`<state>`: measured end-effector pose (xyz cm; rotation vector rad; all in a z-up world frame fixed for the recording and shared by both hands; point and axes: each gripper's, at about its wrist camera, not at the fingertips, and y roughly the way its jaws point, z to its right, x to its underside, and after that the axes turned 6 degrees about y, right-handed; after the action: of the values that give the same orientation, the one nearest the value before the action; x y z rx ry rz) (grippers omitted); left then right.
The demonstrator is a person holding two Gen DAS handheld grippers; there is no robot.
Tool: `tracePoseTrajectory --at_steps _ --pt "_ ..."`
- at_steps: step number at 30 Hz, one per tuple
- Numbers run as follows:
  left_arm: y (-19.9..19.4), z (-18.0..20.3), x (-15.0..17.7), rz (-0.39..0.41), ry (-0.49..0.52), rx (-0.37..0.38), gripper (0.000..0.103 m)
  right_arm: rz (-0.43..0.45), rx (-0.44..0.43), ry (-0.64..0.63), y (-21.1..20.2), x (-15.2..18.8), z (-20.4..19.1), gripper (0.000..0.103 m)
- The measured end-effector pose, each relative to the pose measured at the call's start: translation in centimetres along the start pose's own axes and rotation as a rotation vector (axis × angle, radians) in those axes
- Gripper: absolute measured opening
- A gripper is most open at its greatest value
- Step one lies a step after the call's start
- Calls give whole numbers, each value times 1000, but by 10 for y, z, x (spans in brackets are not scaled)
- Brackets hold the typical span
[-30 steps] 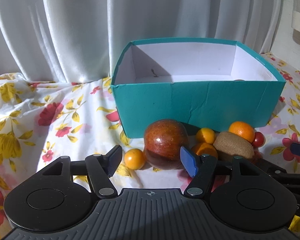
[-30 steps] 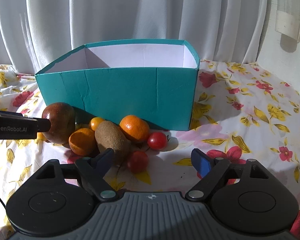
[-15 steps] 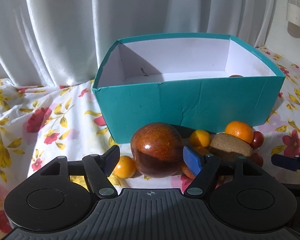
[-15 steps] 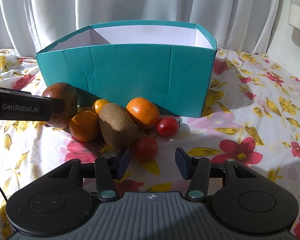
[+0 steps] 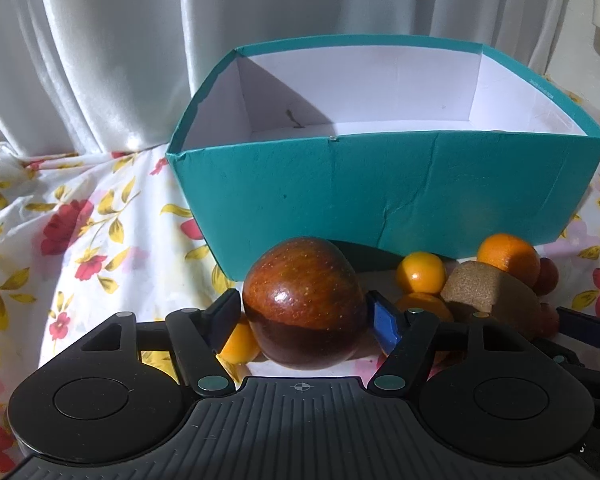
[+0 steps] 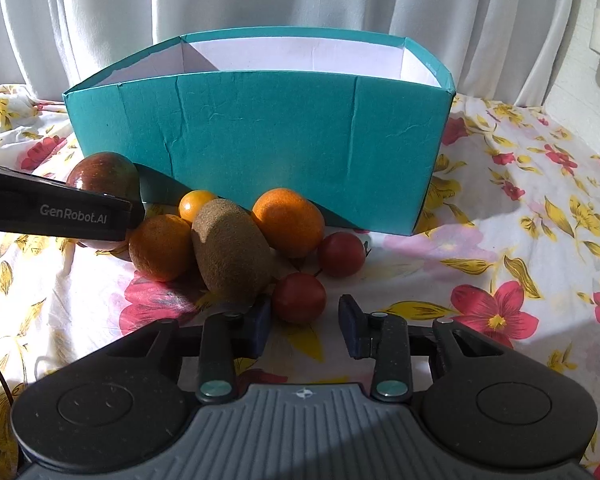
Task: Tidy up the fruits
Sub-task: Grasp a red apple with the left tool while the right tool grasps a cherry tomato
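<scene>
In the left wrist view the left tool (image 5: 305, 316) has its jaws spread wide around a dark red apple (image 5: 304, 300), which rests on the flowered cloth (image 5: 80, 248) over the surface. The jaws have just been closing. Each pad lies right against a side of the apple, at its 9 and 3 o'clock. Whether they press on it cannot be told. A small orange fruit (image 5: 240, 342) peeks out at the apple's 8 o'clock, behind the left pad. The open teal box (image 5: 380, 192) stands at the apple's 12 o'clock, white inside, with a white curtain (image 5: 100, 60) behind it.

In the right wrist view the right tool (image 6: 305, 326) has just been drawing its jaws together. They stand narrow but still parted. A cherry tomato (image 6: 299, 297) sits on the cloth at the tips, partly between them. It is against the left pad and apart from the right one.

A second cherry tomato (image 6: 342, 254) lies at the first one's 1 o'clock. The kiwi (image 6: 230, 252) is at its 10 o'clock, just beside it. One tangerine (image 6: 288, 220) lies at the kiwi's 1 o'clock and another tangerine (image 6: 160, 246) at its 9 o'clock, both touching it. A little yellow-orange fruit (image 6: 194, 206) sits at the kiwi's 11 o'clock, near the box wall. All the fruit lies in front of the box.
</scene>
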<state>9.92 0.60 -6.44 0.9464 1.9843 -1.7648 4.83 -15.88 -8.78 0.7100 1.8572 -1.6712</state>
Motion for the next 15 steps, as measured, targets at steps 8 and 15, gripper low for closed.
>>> tracePoseTrajectory --at_steps 8,15 --pt "12 -3 -3 0 6 -6 70 6 -11 -12 3 -2 0 28" --pt "13 -6 0 6 -8 24 69 7 -9 -12 3 -1 1 28"
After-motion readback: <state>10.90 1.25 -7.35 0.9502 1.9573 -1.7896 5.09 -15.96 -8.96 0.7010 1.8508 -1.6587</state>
